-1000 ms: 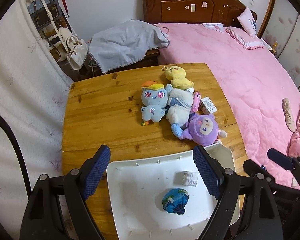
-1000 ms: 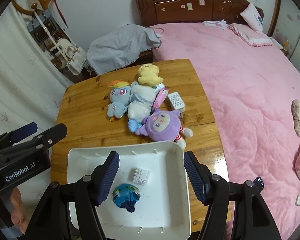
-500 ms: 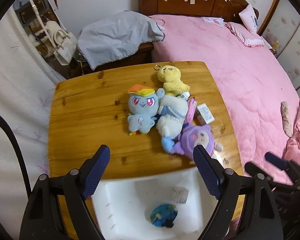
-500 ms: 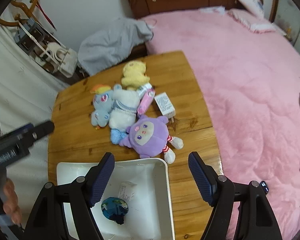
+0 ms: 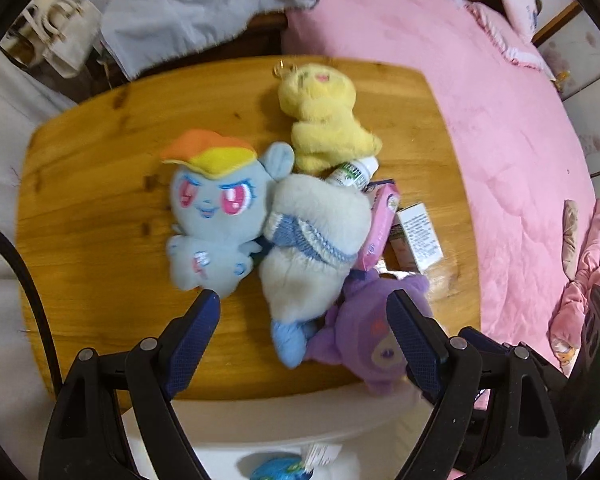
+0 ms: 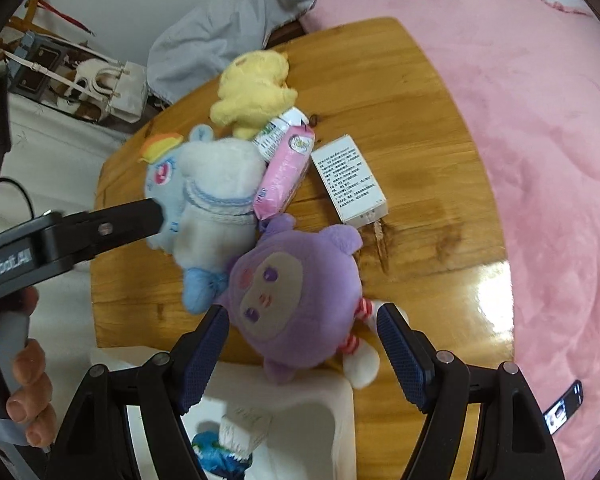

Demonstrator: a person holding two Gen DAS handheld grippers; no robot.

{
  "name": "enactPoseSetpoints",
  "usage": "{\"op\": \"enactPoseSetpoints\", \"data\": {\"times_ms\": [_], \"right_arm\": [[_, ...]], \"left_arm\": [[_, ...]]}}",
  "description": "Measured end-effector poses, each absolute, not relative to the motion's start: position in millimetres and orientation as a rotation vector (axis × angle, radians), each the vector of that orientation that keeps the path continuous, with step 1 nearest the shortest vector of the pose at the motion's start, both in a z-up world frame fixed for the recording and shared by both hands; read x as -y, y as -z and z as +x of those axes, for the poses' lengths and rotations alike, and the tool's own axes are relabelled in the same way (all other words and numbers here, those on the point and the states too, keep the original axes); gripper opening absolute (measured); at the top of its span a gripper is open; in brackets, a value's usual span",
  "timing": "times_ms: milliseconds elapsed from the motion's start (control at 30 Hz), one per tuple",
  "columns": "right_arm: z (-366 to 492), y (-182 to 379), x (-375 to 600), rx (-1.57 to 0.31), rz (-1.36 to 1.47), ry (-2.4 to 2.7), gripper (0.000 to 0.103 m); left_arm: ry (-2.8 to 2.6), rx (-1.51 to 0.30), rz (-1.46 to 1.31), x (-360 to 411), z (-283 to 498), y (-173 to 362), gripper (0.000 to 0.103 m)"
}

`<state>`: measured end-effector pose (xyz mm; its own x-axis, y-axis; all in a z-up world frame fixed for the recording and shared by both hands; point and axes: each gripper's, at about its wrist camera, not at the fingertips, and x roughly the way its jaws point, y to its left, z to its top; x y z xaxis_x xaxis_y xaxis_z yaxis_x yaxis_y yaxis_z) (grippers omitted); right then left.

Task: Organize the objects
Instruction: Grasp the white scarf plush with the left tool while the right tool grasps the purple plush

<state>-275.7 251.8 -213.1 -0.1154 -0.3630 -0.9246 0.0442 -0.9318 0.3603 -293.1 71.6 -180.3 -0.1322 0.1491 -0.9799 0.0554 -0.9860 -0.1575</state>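
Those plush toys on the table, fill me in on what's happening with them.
A person holds a gripper in each hand above a pile of plush toys on the wooden table. The right gripper is open around the purple plush, not yet gripping it. The left gripper is open over the white plush. A white bin at the near edge already holds a small box and a blue ball.

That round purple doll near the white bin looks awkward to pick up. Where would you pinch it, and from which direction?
Probably across the purple doll's big round head, coming down from above. It lies face up on the wooden table, so both cheeks are exposed, and the soft head should squash to fit. The right hand-held gripper is open and already straddles it. The thin striped legs look too floppy.
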Motion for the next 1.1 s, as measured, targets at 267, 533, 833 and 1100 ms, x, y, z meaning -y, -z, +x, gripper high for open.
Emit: {"op": "enactPoseSetpoints", "data": {"times_ms": [267,533,833,1100], "right_arm": [[-289.7,247.4,-247.1,0.417,1.928,2.028,0.08],[-299.1,262.2,-249.8,0.528,1.941,1.939,0.081],[-304.2,276.5,-236.0,0.545,1.965,1.843,0.081],[-303.8,274.1,-224.2,0.481,1.955,1.847,0.072]], "left_arm": [[-2.26,0.295,-2.09,-76.6,-308.3,218.7,0.087],[-2.204,0.404,-2.141,-73.2,-310.5,247.1,0.086],[-2.254,0.43,-2.1,-68.8,-311.7,248.3,0.078],[-2.256,0.375,-2.102,-68.4,-308.9,244.2,0.068]]}}
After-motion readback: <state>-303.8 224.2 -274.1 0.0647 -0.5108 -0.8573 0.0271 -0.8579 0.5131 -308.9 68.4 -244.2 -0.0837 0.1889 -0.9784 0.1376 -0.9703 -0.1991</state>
